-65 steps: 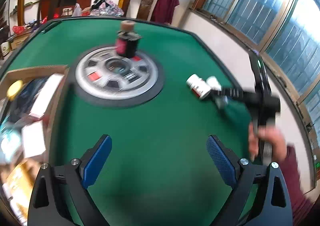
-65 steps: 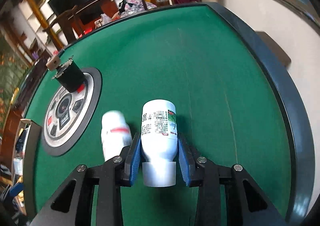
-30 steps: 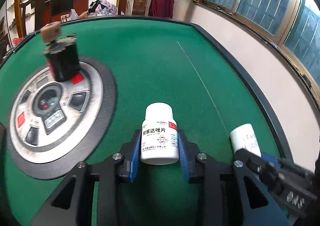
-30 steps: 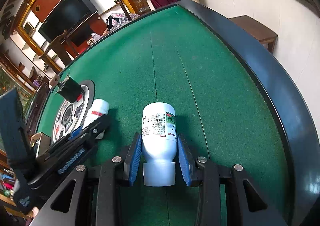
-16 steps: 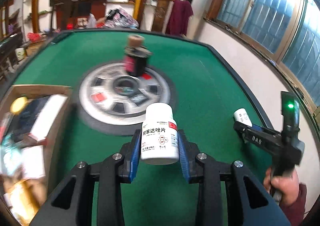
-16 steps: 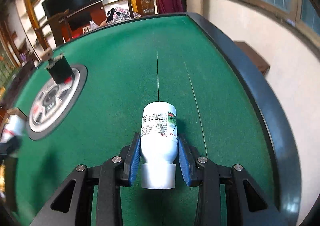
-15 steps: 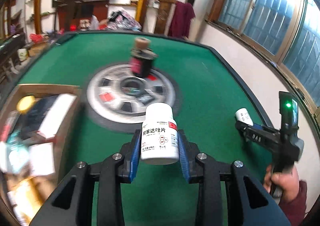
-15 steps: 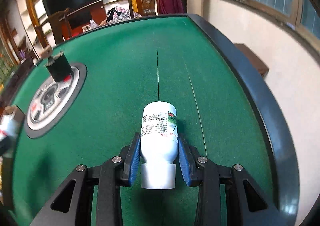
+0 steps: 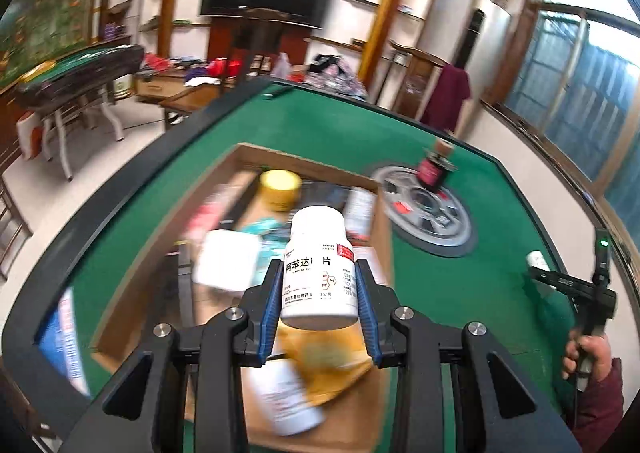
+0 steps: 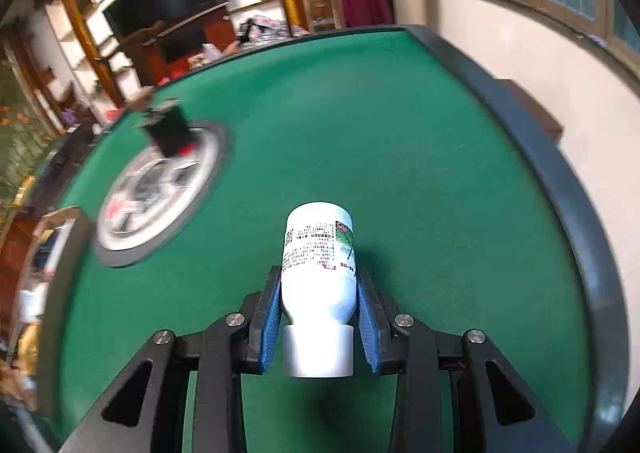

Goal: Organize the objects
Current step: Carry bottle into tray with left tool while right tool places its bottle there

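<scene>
Left gripper [image 9: 319,303] clamps a white pill bottle [image 9: 319,273] at lower centre, held over the open cardboard box [image 9: 384,237], likely for dropping in with the blurred clutter there. Bottle stands upright, cap toward frame top, long axis vertical in frame. Right gripper [image 9: 538,277], far right, carries the second bottle [image 9: 537,260].

Right-wrist view: right gripper [image 10: 319,307] pinches a white bottle [image 10: 318,265] near its neck, over green felt table [image 10: 400,157], centre-low. Cap points at the camera, base away toward upper frame; long axis along the fingers. Box sits far left edge.
</scene>
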### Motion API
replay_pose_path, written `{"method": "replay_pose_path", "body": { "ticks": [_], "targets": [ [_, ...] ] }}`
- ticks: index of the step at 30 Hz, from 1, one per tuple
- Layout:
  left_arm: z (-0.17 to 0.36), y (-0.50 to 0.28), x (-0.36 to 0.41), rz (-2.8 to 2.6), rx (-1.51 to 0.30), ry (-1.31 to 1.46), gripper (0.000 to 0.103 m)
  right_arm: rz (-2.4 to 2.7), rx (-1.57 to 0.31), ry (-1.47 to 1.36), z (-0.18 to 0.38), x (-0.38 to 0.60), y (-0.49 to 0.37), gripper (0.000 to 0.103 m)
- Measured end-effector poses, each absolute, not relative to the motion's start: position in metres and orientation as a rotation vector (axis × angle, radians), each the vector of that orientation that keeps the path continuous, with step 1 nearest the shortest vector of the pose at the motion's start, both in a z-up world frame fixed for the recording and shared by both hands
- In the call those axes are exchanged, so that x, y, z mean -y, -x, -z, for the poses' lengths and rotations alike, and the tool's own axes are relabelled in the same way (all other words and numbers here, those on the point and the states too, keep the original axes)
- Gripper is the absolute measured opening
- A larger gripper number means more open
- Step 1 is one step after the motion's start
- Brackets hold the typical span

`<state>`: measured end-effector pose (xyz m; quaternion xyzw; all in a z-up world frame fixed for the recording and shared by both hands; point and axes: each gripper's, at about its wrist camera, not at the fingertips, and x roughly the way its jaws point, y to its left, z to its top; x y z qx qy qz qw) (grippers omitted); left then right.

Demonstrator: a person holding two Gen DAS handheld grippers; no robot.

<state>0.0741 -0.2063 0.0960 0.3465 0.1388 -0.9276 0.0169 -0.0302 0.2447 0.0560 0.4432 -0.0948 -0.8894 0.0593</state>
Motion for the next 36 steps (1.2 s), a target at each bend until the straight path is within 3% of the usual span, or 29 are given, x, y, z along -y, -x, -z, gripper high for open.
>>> {"method": "replay_pose_path", "body": {
  "ticks": [11,20,36],
  "targets": [
    [-0.074,-0.096,0.254,2.822,-0.512,-1.083,0.034,2.457,0.129,-1.17,-0.116,-0.104,0.003,0.037],
    [-0.061,-0.09,0.257,2.827,-0.447,-1.096,0.034,2.272,0.026,-1.207,-0.097,0.006,-0.012,0.038],
    [-0.044,-0.088,0.272,2.867,-0.527,-1.102,0.034,2.223,-0.251,-1.248,-0.073,0.109,-0.013,0.038]
  ]
}}
